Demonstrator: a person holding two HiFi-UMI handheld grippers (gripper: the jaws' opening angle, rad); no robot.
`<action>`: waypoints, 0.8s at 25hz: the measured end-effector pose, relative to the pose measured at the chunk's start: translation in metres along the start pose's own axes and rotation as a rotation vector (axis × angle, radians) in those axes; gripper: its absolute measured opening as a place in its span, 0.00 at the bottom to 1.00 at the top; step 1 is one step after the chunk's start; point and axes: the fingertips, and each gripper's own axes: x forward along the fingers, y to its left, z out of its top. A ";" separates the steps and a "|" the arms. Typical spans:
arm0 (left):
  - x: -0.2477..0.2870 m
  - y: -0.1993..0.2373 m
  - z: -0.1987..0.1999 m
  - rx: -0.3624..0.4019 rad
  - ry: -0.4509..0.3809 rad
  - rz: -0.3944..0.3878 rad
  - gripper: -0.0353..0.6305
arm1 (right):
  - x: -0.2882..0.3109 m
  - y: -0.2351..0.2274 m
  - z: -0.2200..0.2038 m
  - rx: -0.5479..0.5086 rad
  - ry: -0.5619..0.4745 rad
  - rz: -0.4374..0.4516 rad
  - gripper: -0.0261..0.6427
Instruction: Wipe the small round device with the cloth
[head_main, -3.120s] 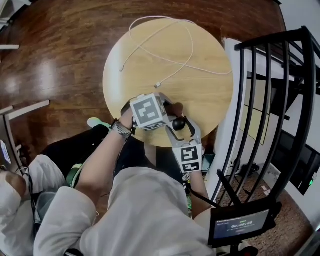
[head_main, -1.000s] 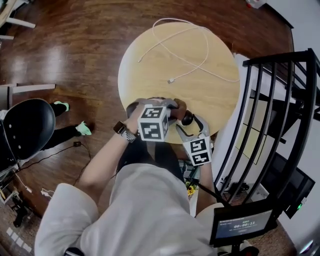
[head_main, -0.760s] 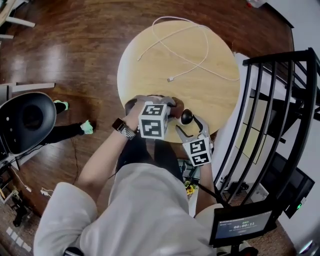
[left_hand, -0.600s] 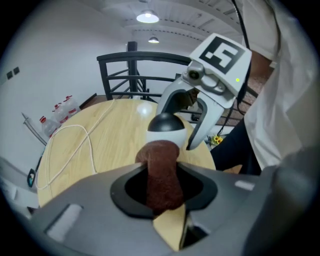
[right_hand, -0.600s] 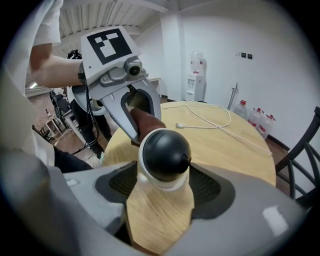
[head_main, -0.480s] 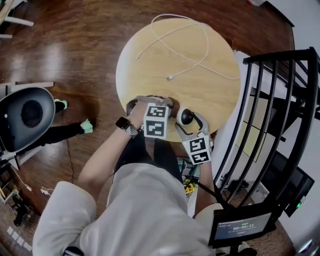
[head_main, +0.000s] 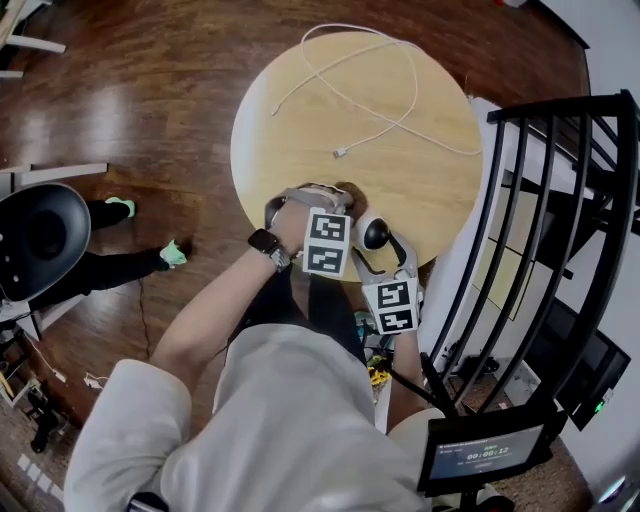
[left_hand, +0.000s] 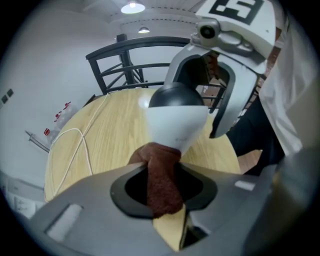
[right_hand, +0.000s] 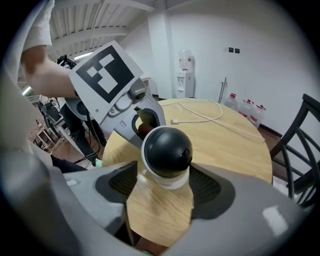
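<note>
The small round device, a white plastic body capped by a glossy black dome, sits at the near edge of the round pale-wood desk, gripped at its white base between the wide-set jaws of the right gripper; the left gripper is closed on a rust-brown terry cloth, whose bunched end presses against the device's white side; a thin white cable loops across the far half of the desk, well apart from both.

The device looks light, hard and smooth-shelled, likely to slip or twist under a sideways rub; the base seems the safest place to hold it, leaving the dome free and unmarked; the cloth is soft and limp, so only the short wad beyond the jaws can push.

From the head view the left gripper's marker cube covers the cloth and its point of contact; whether the base rests on the desk or hangs just above it cannot be told; most of the cloth is buried in the jaws, and the device's far side shows in no view.
</note>
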 end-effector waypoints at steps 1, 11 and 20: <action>0.001 0.003 0.000 -0.006 -0.003 0.025 0.23 | -0.001 0.001 -0.002 0.000 0.006 0.000 0.52; -0.063 0.020 0.014 -0.165 -0.166 0.210 0.24 | -0.002 -0.020 0.002 -0.265 -0.011 0.036 0.53; -0.093 0.000 0.052 -0.071 -0.108 0.282 0.24 | 0.014 -0.013 0.011 -0.463 -0.041 0.129 0.53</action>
